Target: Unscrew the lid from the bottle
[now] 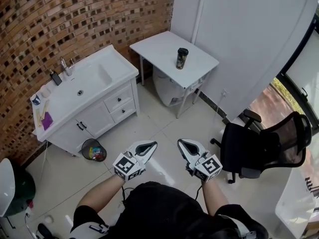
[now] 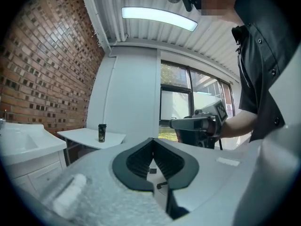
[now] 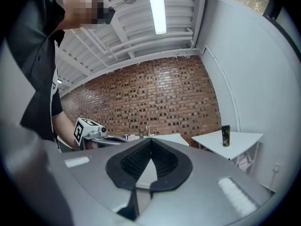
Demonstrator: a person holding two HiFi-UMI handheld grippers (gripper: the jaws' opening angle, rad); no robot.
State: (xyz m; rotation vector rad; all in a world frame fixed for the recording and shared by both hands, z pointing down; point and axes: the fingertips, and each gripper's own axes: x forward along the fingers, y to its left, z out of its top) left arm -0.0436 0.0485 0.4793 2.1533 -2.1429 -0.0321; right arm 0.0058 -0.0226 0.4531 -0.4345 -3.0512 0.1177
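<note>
While held out level over the tiled floor (image 1: 164,118), showed the left gripper (image 1: 149,146) with its fingers (image 2: 138,161) clenched tip to tip on nothing. Showed the right gripper (image 1: 183,144) just beside it, fingers (image 3: 164,163) pressed together the same way, also empty.

Found the bottle (image 1: 182,58) upright, dark cap (image 1: 182,50) on top, on the small white counter (image 1: 157,46) by the pale wall (image 1: 249,29). Stood well apart from both pairs of fingers, ahead of them and slightly to the right.

Between fingers and counter, only floor. Off to the left, along the brick wall (image 1: 75,14), saw a white sink cabinet (image 1: 107,106) with a tap (image 1: 64,66), and a small bin (image 1: 93,150) at its foot. To the right, close to the right gripper, saw a black office chair (image 1: 259,146). Under the counter, noted a white rounded object (image 1: 167,89), kind unclear.
</note>
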